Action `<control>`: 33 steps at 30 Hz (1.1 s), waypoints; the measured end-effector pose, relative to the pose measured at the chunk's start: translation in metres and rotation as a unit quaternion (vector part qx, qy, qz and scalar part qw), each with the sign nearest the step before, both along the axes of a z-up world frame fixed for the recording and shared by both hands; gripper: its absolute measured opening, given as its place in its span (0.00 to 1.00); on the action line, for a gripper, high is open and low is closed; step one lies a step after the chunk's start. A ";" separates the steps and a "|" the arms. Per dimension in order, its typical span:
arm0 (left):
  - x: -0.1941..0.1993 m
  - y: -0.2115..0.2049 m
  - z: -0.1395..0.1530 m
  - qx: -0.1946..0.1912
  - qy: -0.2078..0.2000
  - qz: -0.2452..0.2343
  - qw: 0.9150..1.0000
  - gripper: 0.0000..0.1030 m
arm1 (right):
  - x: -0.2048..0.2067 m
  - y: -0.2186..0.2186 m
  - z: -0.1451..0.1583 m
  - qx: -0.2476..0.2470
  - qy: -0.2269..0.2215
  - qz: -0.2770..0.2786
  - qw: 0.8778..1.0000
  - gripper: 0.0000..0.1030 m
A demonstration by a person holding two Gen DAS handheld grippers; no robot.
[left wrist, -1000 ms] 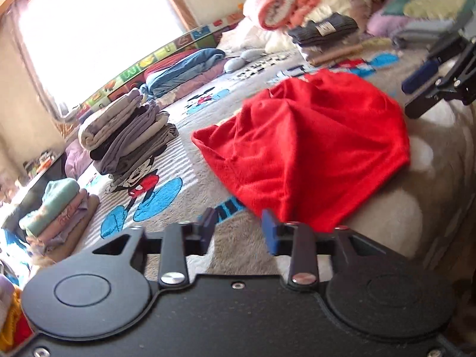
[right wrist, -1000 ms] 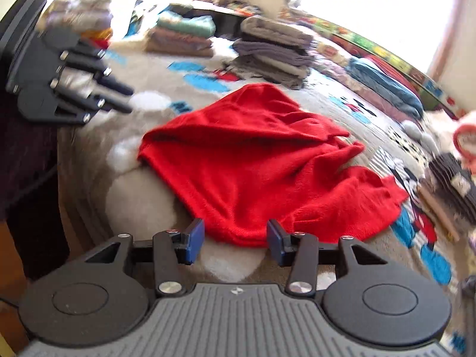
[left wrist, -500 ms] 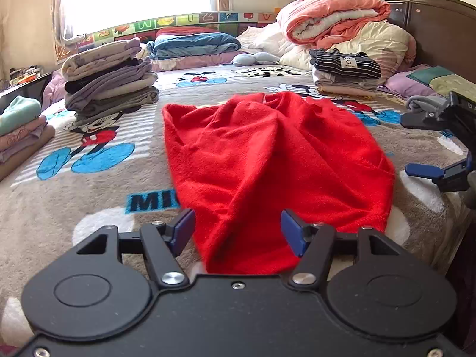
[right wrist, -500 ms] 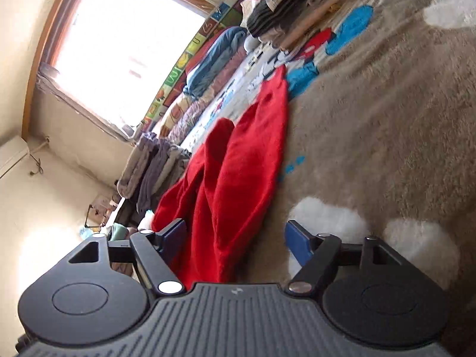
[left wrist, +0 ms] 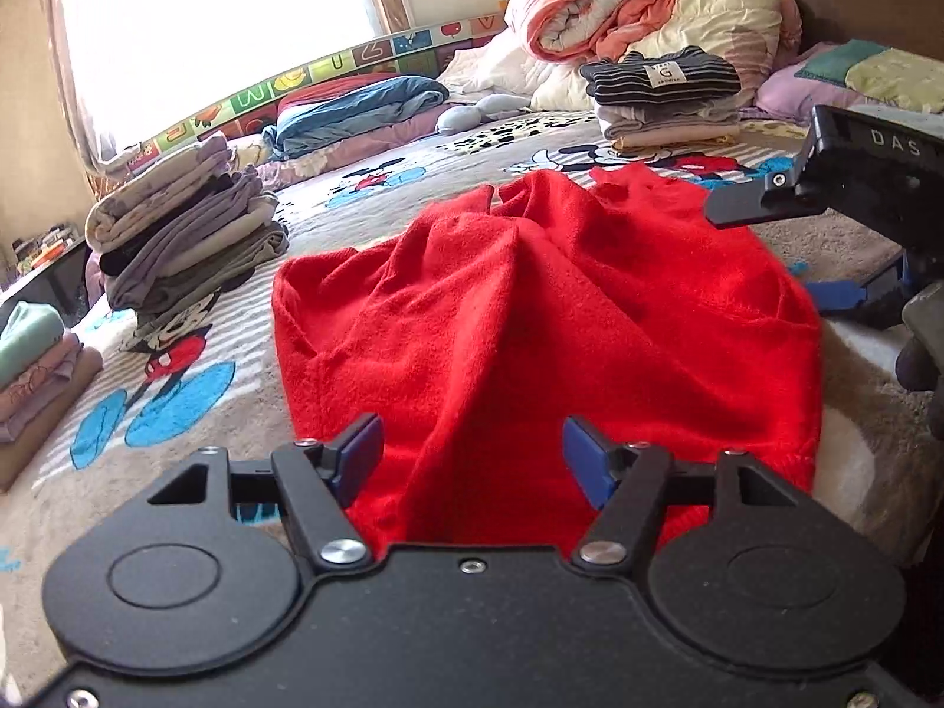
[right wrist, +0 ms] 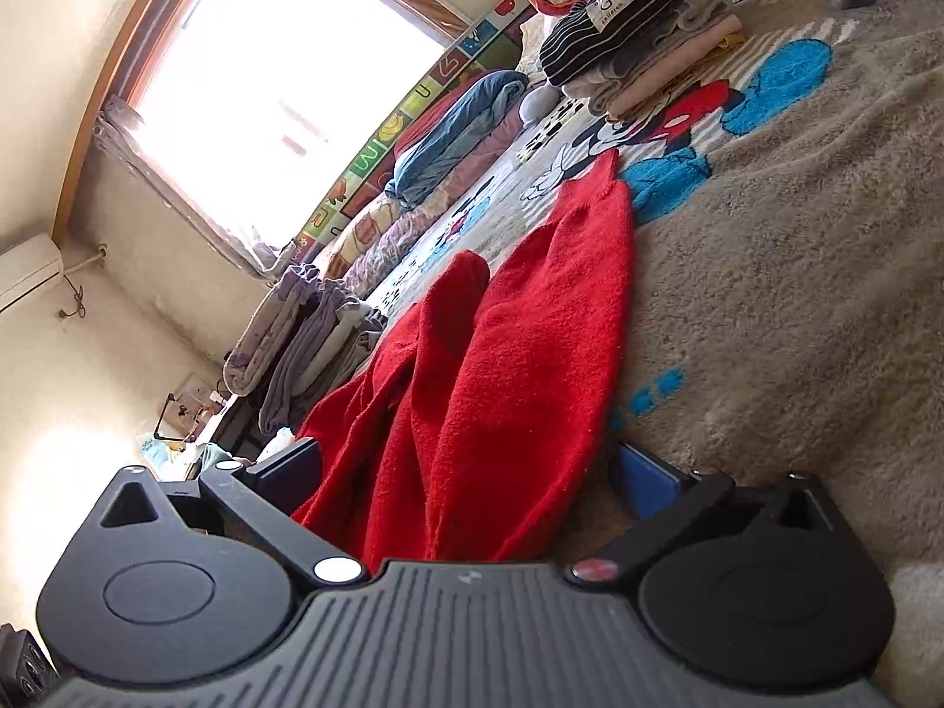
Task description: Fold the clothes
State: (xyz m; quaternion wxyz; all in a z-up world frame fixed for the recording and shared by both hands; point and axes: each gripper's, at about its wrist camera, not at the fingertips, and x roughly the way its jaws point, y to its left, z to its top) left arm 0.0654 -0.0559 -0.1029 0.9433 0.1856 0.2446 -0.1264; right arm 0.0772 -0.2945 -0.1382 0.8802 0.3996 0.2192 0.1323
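Over the red garment (left wrist: 548, 318), both tongs (left wrist: 469, 460) (right wrist: 466, 472) gape wide, gripping nothing.

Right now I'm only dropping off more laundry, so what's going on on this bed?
A person with two handheld grippers is starting to fold a red garment lying crumpled on the bed. The left gripper and right gripper both have open jaws straddling its near edge, nothing clamped. Folded stacks sit around it.

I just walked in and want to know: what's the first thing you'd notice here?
The bright red garment grabs the eye, lying rumpled in the middle of the cartoon-mouse bedspread. Both open grippers, left gripper and right gripper, sit at its near edge. Folded stacks ring it.
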 end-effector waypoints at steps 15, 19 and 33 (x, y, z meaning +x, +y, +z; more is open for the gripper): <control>0.113 -0.089 0.010 0.147 -0.003 0.028 0.989 0.44 | -0.003 0.003 -0.002 -0.012 -0.027 0.002 1.000 1.00; 0.139 -0.099 0.003 0.172 0.012 0.045 0.984 0.38 | -0.003 0.002 -0.003 -0.008 -0.030 0.005 0.999 1.00; 0.175 -0.051 0.042 0.064 0.044 0.085 0.993 0.03 | -0.002 0.011 -0.005 -0.045 -0.049 0.006 0.998 1.00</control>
